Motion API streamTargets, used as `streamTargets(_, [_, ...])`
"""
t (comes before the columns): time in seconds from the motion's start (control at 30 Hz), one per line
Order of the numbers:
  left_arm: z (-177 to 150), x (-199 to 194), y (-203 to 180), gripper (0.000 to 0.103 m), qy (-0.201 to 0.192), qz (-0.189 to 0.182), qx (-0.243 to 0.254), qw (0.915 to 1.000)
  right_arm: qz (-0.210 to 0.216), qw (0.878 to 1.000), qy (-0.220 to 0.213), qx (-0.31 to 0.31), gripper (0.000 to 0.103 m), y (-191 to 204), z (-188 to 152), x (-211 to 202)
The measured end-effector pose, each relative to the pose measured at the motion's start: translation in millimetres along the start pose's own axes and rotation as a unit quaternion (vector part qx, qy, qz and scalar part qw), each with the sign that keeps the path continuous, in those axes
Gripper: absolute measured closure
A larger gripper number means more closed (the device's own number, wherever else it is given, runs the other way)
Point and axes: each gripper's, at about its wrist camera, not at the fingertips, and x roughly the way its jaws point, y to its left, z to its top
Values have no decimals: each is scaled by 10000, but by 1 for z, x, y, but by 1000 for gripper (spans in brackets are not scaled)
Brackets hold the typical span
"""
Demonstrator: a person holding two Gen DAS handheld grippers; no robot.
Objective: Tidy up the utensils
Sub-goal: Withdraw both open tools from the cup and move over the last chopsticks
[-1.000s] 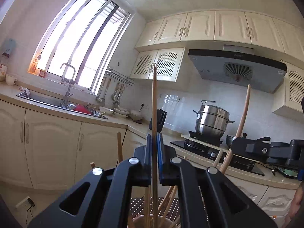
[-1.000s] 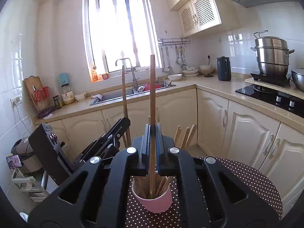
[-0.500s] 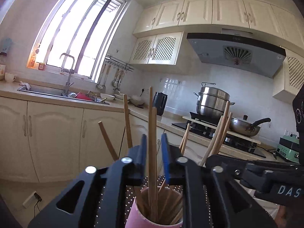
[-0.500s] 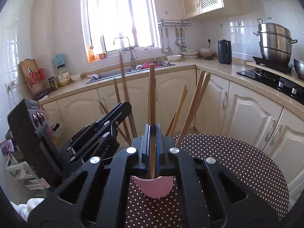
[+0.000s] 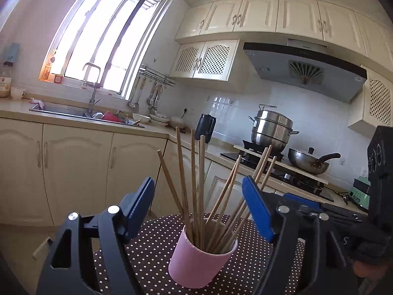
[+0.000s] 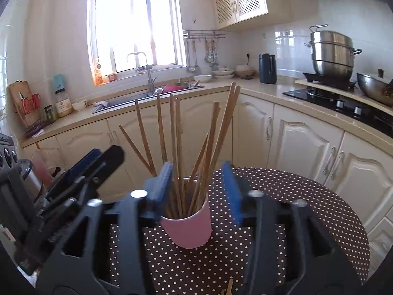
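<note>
A pink cup (image 5: pixel 199 258) stands on a round brown polka-dot table (image 5: pixel 152 253) and holds several wooden chopsticks (image 5: pixel 196 184) that fan out of its mouth. My left gripper (image 5: pixel 199 206) is open and empty, its blue pads either side of the chopsticks, just before the cup. In the right wrist view the same cup (image 6: pixel 189 226) with its chopsticks (image 6: pixel 176 142) sits just beyond my right gripper (image 6: pixel 197 189), which is open and empty. The left gripper (image 6: pixel 81 169) shows at the left of that view. The right gripper (image 5: pixel 343 221) shows at the right of the left wrist view.
The polka-dot table (image 6: pixel 294 196) stands in a kitchen. Cream cabinets (image 6: pixel 307 147) run behind it, with a sink (image 6: pixel 147 93) under the window. A steamer pot (image 6: pixel 331 51) and a wok (image 6: pixel 375 88) sit on the hob at the right. A small wooden piece (image 6: pixel 229 288) lies at the table's near edge.
Both grippers held a chopstick upright over the cup, lowered it in and opened. Both chopsticks now stand in the cup and the grippers have drawn back slightly.
</note>
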Motion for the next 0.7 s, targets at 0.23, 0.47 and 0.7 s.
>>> streamTargets(0.23, [11, -29, -2, 30, 122, 74, 159, 9998, -157, 9997, -117, -125, 56, 14, 0, -28])
streamTargets(0.47, [12, -53, -17, 28, 359, 22, 351, 9987, -189, 9995, -90, -239, 56, 20, -4, -60])
streamTargets(0.7, [0, -74, -38, 28, 538, -171, 448, 9974, -220, 9996, 85, -174, 56, 12, -15, -84])
